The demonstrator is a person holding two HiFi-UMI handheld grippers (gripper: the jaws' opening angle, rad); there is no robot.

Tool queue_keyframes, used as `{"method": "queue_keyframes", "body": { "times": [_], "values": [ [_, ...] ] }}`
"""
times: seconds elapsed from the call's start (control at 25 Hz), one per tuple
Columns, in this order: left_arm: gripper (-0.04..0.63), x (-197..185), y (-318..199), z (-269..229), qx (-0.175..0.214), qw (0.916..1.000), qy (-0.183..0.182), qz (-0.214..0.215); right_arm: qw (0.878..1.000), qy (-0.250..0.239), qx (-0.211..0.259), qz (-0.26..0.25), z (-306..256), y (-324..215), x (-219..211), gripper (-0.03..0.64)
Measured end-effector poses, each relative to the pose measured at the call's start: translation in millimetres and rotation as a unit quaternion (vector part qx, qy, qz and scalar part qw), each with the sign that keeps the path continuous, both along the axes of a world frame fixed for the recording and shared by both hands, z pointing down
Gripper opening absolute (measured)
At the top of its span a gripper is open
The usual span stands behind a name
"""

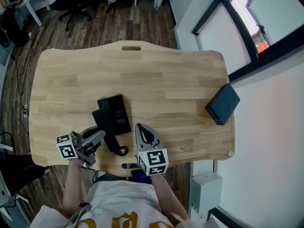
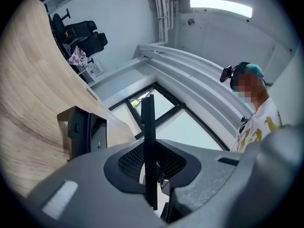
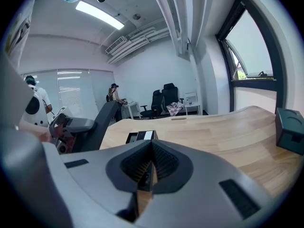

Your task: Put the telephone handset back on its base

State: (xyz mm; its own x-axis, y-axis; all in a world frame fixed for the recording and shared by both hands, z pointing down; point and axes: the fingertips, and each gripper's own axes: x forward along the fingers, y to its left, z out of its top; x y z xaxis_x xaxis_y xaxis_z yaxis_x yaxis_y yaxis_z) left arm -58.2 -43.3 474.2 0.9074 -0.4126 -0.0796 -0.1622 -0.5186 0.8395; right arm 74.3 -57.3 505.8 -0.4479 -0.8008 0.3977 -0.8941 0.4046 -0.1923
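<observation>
One handset (image 1: 107,130) (tilted) clamped in left gripper (image 1: 97,139), near base (image 1: 118,109).

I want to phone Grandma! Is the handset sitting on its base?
No, the left gripper holds the handset tilted up beside the telephone base, not on it.

Head view looks down; gripper views share desk (image 1: 166,70)

One handset (image 1: 107,129), one base (image 1: 118,109), one box (image 1: 222,103), one table (image 1: 156,70).
</observation>
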Motion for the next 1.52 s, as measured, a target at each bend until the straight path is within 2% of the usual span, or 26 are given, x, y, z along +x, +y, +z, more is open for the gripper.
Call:
{"method": "queue_keyframes", "body": {
  "times": [0.4, 0.64, 0.96, 1.36, 1.52],
  "values": [
    [0.071, -4, -12, 20, -0.02, 0.9998, 0.004, 0.0, 1.0, 0.011, -0.024, -0.014, 21, -10, -6, 0.006],
    [0.071, -8, -21, 34, -0.031, 0.9995, -0.01, 0.003, 0.999, 0.011, -0.031, -0.014, 29, -19, -7, 0.006],
    [0.071, -10, -32, 50, -0.047, 0.9988, -0.011, 0.006, 0.999, 0.016, -0.043, -0.013, 41, -32, -5, 0.006],
    [0.071, -12, -43, 65, -0.042, 0.999, -0.004, 0.013, 0.998, 0.016, -0.06, -0.01, 52, -42, -11, 0.006],
    [0.071, -15, -46, 76, -0.052, 0.9986, -0.006, 0.009, 0.998, 0.016, -0.064, -0.007, 56, -42, -9, 0.006]
  ]
}}
